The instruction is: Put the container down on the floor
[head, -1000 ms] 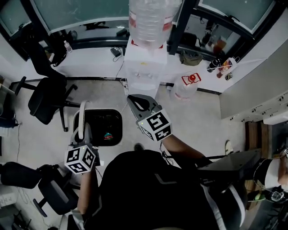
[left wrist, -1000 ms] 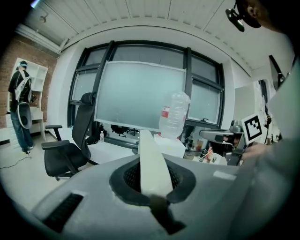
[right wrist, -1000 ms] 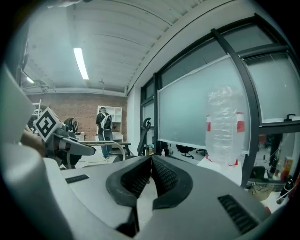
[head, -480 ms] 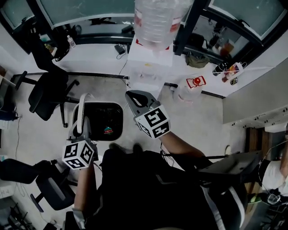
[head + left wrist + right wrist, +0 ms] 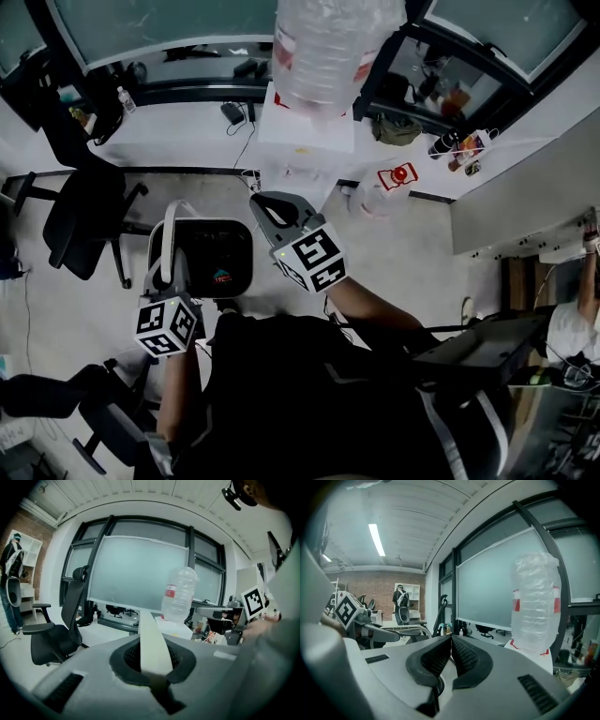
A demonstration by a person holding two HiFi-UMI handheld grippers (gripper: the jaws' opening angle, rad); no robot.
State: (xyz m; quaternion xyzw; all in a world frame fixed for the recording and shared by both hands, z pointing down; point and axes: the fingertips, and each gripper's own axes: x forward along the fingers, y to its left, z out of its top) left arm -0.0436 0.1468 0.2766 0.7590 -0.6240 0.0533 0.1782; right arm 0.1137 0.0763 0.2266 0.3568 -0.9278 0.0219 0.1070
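Note:
A black container (image 5: pixel 208 260) with a pale rim hangs by its white hoop handle (image 5: pixel 168 236) over the grey floor, left of centre in the head view. My left gripper (image 5: pixel 174 274) is shut on that handle. In the left gripper view the white handle (image 5: pixel 152 645) runs as a strip straight between the closed pads. Whether the container's base touches the floor is hidden. My right gripper (image 5: pixel 266 209) floats to the right of the container and is shut, its ribbed pads (image 5: pixel 461 656) pressed together with nothing between them.
A white water dispenser (image 5: pixel 300 150) carrying a big clear bottle (image 5: pixel 323 47) stands straight ahead by the window wall. A spare water bottle (image 5: pixel 380 187) lies on the floor to its right. A black office chair (image 5: pixel 80 211) stands at the left, and cables trail along the floor.
Both grippers and the hanging container have travelled across the floor towards the water dispenser. The office chair has slid towards the picture's left edge. Neither gripper's jaws have changed.

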